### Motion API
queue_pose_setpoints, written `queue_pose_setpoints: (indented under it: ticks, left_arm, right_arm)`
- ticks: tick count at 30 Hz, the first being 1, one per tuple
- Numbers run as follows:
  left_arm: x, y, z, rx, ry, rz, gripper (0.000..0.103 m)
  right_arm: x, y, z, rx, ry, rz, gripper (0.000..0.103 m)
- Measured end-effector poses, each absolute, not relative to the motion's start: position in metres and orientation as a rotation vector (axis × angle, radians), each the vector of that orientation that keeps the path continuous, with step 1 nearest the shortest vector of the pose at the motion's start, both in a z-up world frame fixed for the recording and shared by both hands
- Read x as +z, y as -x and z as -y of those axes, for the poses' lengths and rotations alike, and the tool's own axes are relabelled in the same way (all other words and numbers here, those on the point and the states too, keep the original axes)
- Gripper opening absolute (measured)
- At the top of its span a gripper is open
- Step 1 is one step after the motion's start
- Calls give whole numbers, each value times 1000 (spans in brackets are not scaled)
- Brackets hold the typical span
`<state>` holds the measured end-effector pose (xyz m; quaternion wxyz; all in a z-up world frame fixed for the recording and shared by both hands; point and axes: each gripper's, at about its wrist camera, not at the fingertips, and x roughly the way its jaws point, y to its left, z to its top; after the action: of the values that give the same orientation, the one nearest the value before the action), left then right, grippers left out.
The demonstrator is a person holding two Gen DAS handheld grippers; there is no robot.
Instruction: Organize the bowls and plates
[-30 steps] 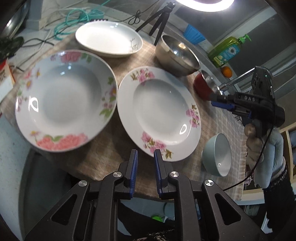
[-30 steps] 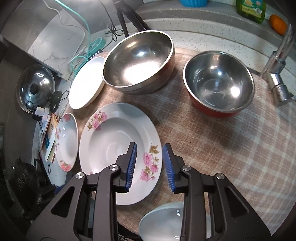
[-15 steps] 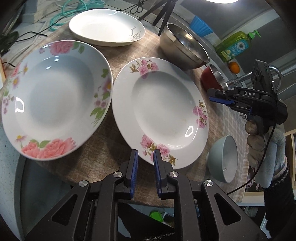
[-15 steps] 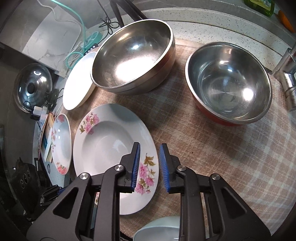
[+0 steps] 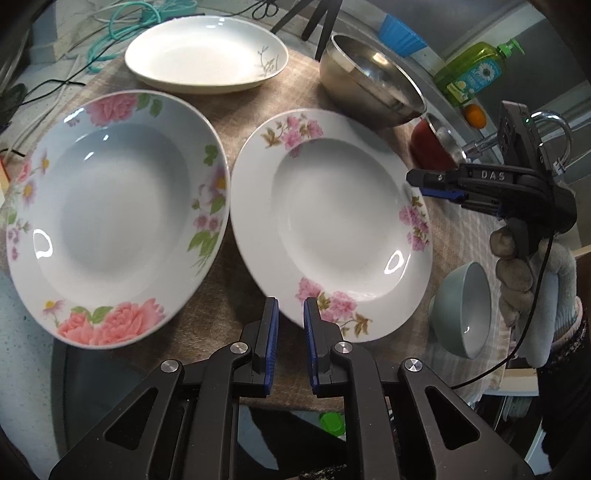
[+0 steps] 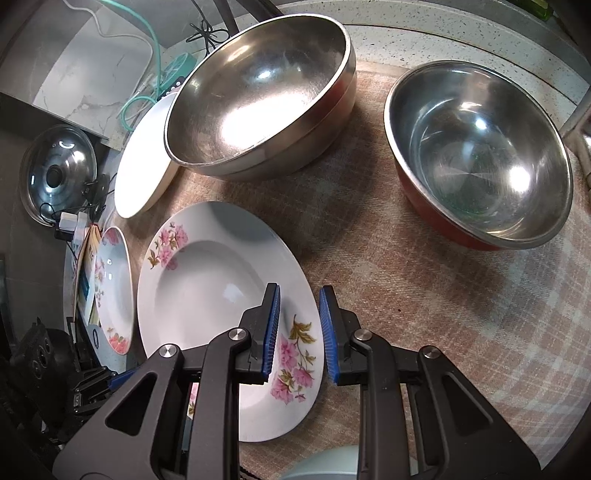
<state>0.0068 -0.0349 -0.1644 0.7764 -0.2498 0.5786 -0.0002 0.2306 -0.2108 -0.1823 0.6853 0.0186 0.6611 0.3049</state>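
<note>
"DAS" in raised letters on the right gripper [image 5: 424, 184] arm

checked cloth [image 6: 424, 314], soap bottle [image 5: 471, 72], teal cable [image 5: 147, 14], pot lid [image 6: 57, 173]

A checked cloth [image 6: 424, 314] is covering the worktop and carrying the dishes. A pink-flowered plate [image 5: 332, 229] is sitting at its middle. Just left of that plate is lying a rose plate [image 5: 110, 221], beyond it a plain white plate [image 5: 207, 59], and to its far right a big steel bowl [image 6: 258, 92] and a red-sided bowl [image 6: 480, 155]. A pale green bowl [image 5: 463, 310] is resting near its right edge.
</note>
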Motion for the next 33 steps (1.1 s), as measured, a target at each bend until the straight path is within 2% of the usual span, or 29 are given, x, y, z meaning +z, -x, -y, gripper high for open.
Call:
queue_pose_setpoints:
  ticks: [33]
  left_arm:
    - [-172, -8, 28, -22, 562, -1250, 13]
  right_arm:
    - [-187, -229, 205, 676, -14, -1487, 23]
